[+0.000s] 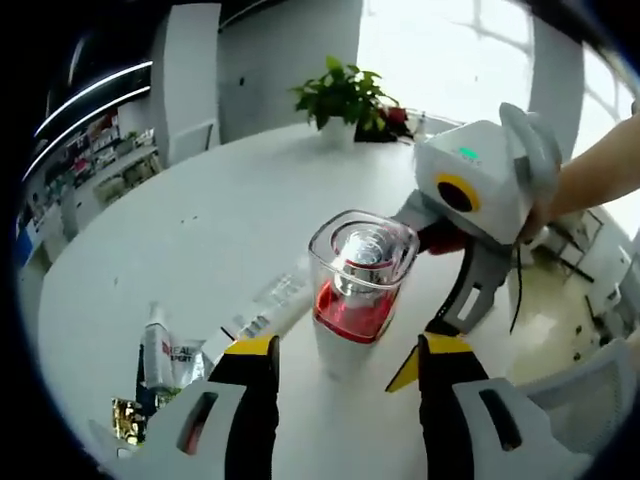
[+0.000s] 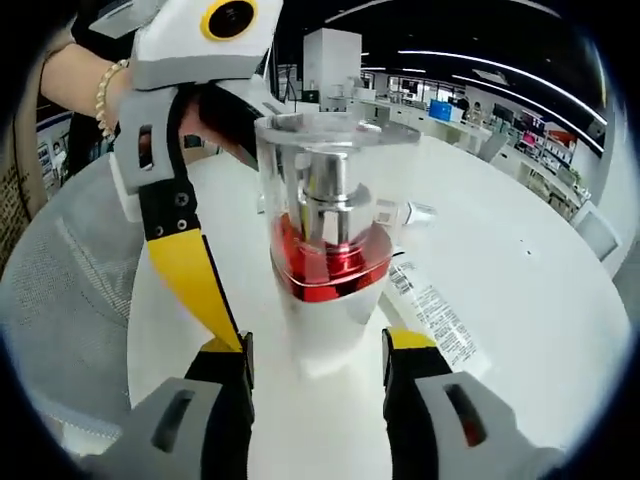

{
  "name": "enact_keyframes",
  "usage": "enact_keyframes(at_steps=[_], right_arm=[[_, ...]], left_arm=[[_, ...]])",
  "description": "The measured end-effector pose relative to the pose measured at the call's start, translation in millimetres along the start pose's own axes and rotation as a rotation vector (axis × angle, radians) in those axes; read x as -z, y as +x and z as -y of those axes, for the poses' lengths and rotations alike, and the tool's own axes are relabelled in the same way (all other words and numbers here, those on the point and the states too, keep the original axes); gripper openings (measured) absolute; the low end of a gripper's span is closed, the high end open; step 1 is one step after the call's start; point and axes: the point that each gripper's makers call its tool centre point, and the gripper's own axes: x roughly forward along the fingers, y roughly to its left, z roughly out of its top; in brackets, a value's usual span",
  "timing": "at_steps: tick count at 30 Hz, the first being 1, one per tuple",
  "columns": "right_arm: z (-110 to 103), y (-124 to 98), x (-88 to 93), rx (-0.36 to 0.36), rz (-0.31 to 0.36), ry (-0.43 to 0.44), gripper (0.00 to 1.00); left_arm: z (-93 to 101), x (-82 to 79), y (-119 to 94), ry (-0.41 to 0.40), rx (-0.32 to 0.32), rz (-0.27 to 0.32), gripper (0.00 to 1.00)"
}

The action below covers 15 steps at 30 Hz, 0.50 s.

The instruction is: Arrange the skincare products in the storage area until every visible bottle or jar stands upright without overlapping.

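A white bottle [image 1: 345, 335] with a clear square cap, a silver pump and a red collar stands upright on the round white table [image 1: 200, 230]. My left gripper [image 1: 345, 350] is open, its yellow-tipped jaws on either side of the bottle's base with small gaps. The right gripper [image 1: 455, 315], held by a hand, comes in from the right beside the bottle. In the right gripper view the same bottle [image 2: 330, 320] stands between my open right gripper [image 2: 318, 350] jaws. The left gripper [image 2: 215, 320] reaches down along the bottle's left side.
A white printed tube [image 1: 265, 310] lies flat behind the bottle, also seen as the tube [image 2: 430, 310]. A small spray can [image 1: 155, 355] and a gold packet [image 1: 128, 415] lie at the left. A potted plant [image 1: 345, 95] stands at the far edge. A grey mesh chair [image 2: 70, 290] is near.
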Motion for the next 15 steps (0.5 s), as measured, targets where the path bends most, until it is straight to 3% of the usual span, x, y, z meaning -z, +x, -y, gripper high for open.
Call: enact_keyframes(at_steps=[7, 15], right_arm=[[-7.4, -15.4, -2.4, 0.072, 0.042, 0.100, 0.61], [-18.5, -35.9, -6.6, 0.170, 0.076, 0.147, 0.67]], left_arm=[[-2.9, 7.8, -26.6, -0.087, -0.042, 0.052, 0.67], [-12.9, 33.8, -63.2, -0.154, -0.134, 0.066, 0.82]])
